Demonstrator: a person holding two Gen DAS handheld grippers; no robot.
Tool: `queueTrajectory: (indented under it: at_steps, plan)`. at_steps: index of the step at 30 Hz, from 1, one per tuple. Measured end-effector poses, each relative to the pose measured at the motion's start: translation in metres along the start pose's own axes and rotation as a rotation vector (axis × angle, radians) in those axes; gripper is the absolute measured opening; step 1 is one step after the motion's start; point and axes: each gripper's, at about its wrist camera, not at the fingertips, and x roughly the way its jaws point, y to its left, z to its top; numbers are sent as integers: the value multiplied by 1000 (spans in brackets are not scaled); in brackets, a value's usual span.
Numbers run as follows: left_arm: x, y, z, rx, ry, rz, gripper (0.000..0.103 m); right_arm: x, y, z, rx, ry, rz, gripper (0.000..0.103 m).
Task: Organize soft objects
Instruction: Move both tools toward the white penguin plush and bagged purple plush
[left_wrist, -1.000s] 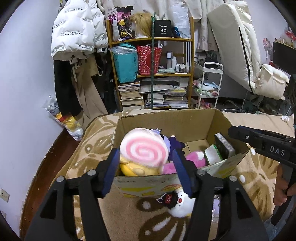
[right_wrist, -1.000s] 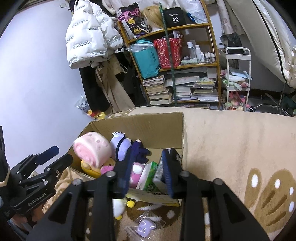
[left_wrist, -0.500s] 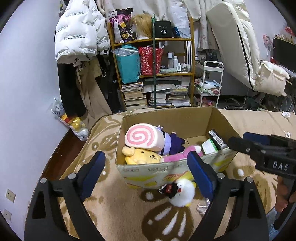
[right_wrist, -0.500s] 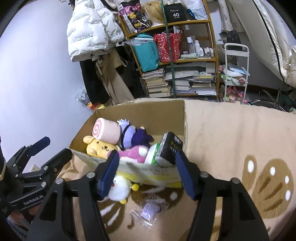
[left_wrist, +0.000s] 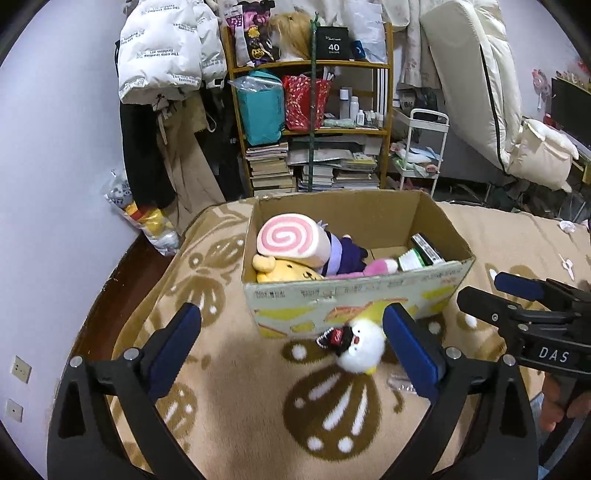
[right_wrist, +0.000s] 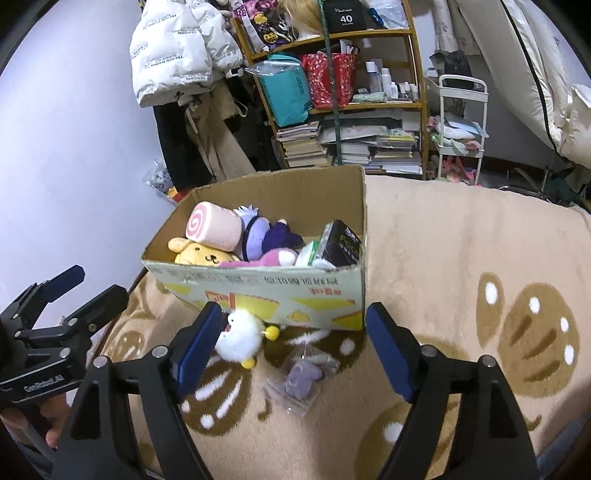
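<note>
A cardboard box (left_wrist: 354, 295) stands on the patterned blanket and holds a pink swirl roll plush (left_wrist: 288, 240), a yellow dog plush (left_wrist: 284, 273), a purple doll (left_wrist: 345, 253) and a black pack (right_wrist: 341, 247). In front of the box lie a white fluffy chick plush (left_wrist: 360, 345) and a small purple plush in a clear bag (right_wrist: 301, 374). My left gripper (left_wrist: 291, 325) hangs before the box, its jaws opening, gripping nothing. The jaws of my right gripper (right_wrist: 295, 317) are also opening; the chick (right_wrist: 238, 338) lies by its left finger, unpressed.
The beige blanket (right_wrist: 461, 258) spreads to the right of the box. Behind stand a crowded wooden shelf (left_wrist: 314, 110), a hanging white jacket (left_wrist: 162, 55) and a white cart (left_wrist: 421, 155). Dark floor and a wall border the blanket's left edge.
Both grippers have drawn back from the box while their jaws spread wide. The pink roll has left the left jaws and the black pack the right jaws; both now rest in the box.
</note>
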Motion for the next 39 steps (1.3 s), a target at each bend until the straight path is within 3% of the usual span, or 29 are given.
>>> queueTrajectory:
  at_steps: [16,29,39]
  plan:
    - [-4,5,-6,-23,20,-12,98,4,-2,-11,-6,65,-43,90]
    - [31,10,-1,-31,70,-14,98,31,-2,-14,-22,127,-60,90]
    - [59,-1,3,-32,99,-75,98,52,0,-17,-39,167,-76,90]
